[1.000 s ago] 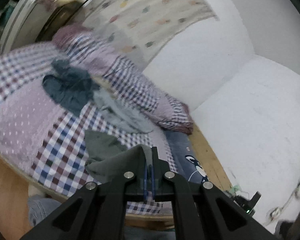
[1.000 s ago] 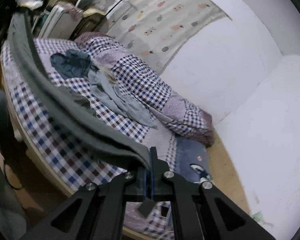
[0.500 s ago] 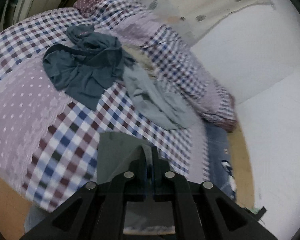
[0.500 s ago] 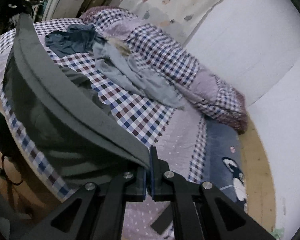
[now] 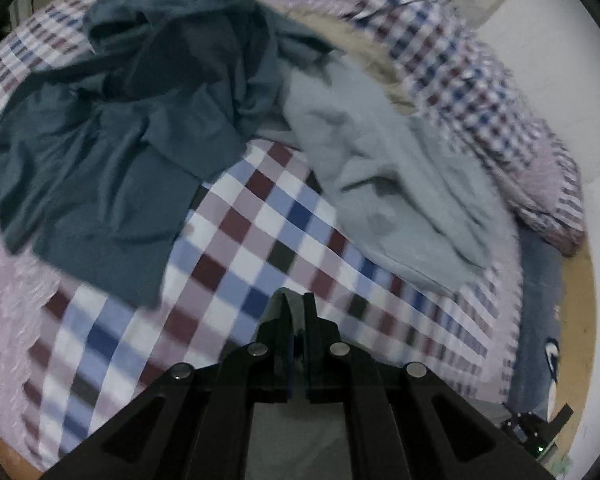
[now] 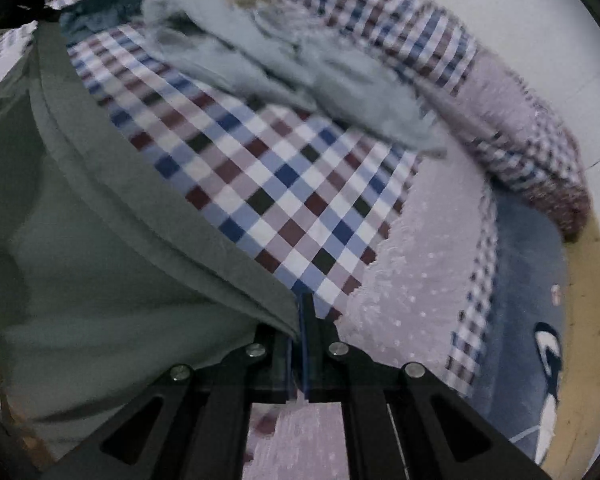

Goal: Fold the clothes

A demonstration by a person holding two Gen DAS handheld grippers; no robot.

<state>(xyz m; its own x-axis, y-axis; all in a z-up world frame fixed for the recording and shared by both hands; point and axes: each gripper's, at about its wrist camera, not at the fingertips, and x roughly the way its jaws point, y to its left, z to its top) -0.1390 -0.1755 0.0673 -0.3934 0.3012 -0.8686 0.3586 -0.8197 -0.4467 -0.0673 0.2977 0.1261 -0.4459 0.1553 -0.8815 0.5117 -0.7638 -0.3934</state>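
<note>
Nearest the right camera, the right tongs point(image 6: 300, 320) are clamped on the edge of a grey-green garment point(image 6: 100, 248), which spreads away to the left above the checked bed cover point(image 6: 276, 184); the left tongs point(image 5: 296, 312) are pinched together on a small fold of the same grey-green cloth. Farther back on the bed cover lie a crumpled dark teal garment point(image 5: 112, 152) on the left and a light grey garment point(image 5: 396, 184) on the right. Behind them a checked quilt point(image 5: 480, 92) is bunched along the white wall point(image 5: 560, 40).
</note>
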